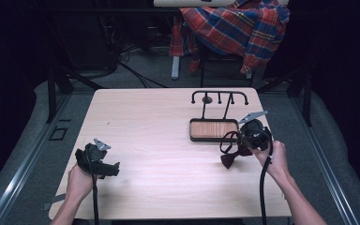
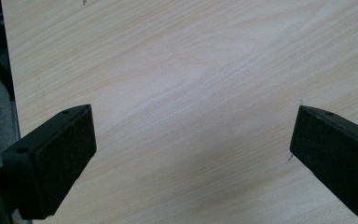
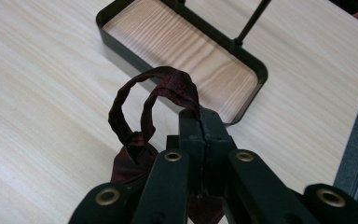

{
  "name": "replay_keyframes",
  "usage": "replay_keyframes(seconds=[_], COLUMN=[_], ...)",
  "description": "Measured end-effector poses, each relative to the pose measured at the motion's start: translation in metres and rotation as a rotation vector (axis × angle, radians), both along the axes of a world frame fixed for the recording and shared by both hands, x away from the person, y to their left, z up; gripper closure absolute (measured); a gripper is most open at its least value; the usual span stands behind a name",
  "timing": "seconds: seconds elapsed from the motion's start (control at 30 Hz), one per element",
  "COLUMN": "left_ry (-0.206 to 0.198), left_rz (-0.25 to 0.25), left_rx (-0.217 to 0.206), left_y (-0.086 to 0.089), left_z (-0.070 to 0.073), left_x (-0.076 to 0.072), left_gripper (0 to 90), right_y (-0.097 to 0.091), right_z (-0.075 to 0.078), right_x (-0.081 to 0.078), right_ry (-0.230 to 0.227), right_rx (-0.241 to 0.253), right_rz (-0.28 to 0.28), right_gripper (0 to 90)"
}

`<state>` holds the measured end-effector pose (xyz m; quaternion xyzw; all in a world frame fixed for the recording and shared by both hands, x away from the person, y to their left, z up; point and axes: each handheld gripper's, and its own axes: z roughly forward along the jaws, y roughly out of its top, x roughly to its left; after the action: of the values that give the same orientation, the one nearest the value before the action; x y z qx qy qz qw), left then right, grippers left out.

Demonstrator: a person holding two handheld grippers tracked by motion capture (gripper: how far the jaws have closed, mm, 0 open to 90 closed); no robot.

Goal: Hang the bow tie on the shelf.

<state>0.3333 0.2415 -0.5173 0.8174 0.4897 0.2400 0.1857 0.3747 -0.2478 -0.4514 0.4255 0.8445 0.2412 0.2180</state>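
Light wood-grain table, rectangular, bare over most of its top. Black metal stand on the far right part of the table: a shallow tray with a wood-lined floor, two thin posts rising from its back edge, and a hooked crossbar on top. Beyond the table, a red, blue and orange plaid cloth draped over a dark chair frame, loose dark cables on the grey floor, and dark metal frame legs at both sides.
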Motion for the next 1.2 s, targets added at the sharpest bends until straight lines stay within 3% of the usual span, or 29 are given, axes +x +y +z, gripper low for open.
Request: replay_keyframes(seconds=[0.43,0.87,0.9,1.2], left_ry=[0.001,0.007,0.008,0.013], left_rz=[0.000,-0.002,-0.006,-0.006], left_rx=[0.001,0.002,0.007,0.011], left_y=[0.000,-0.001,-0.002,-0.002], left_z=[0.001,0.000,-0.001,-0.001], left_x=[-0.002,0.000,0.000,0.000], left_gripper=[0.5,0.6,0.6,0.6], right_y=[-0.013,-0.019,-0.021,-0.031], right_z=[0.014,0.028,0.030,0.034], right_x=[0.003,0.014,0.017,0.026], right_ry=[-0.073,-0.100,-0.113,-0.138], right_rx=[0.023,0.076,0.097,0.122], right_rz=[-0.058,-0.086,-0.101,-0.142], right_gripper=[89.3,89.3,89.2,89.3])
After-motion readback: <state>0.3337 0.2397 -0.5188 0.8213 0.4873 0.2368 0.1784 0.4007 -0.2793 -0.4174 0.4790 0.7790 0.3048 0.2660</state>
